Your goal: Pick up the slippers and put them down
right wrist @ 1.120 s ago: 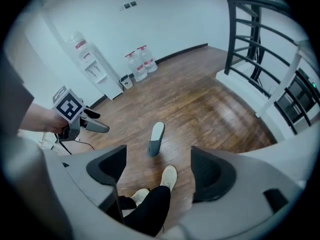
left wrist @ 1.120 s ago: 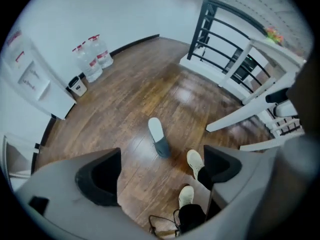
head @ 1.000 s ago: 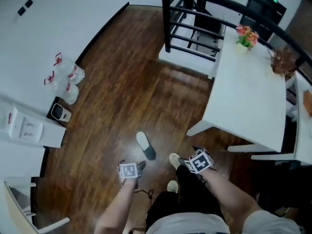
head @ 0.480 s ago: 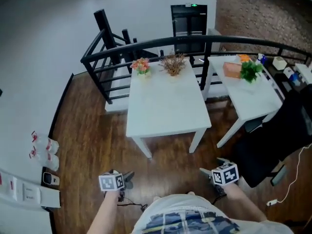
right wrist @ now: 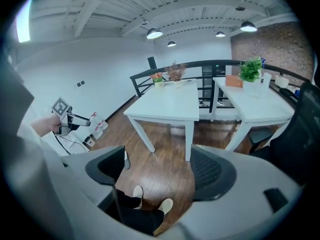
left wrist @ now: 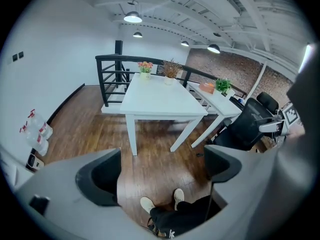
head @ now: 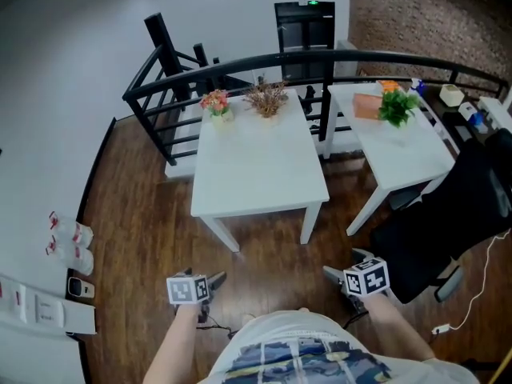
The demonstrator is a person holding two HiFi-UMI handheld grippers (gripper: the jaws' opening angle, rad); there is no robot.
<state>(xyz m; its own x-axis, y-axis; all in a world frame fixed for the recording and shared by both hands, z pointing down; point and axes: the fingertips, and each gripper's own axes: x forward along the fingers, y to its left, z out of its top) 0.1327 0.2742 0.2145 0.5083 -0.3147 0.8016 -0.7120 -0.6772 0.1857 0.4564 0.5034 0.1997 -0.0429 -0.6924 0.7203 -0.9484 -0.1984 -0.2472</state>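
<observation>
One white slipper (right wrist: 125,160) with a dark sole lies on the wood floor, half hidden behind the left jaw in the right gripper view. No slipper shows in the head view. My left gripper (head: 210,282) is held low at the lower left and stands open, with only floor between its jaws (left wrist: 162,171). My right gripper (head: 340,274) is at the lower right, also open and empty (right wrist: 160,171). The person's two feet in pale footwear (left wrist: 147,204) (right wrist: 165,205) stand on the floor below both grippers.
A white table (head: 256,166) stands just ahead, and a second one (head: 400,146) is to its right. A black railing (head: 240,66) runs behind them. A black office chair (head: 456,214) is at the right. Bottles (head: 68,242) sit by the left wall.
The head view has swung up from the floor to the tables, so the slipper has left that view. In the last half second the grippers barely shifted.
</observation>
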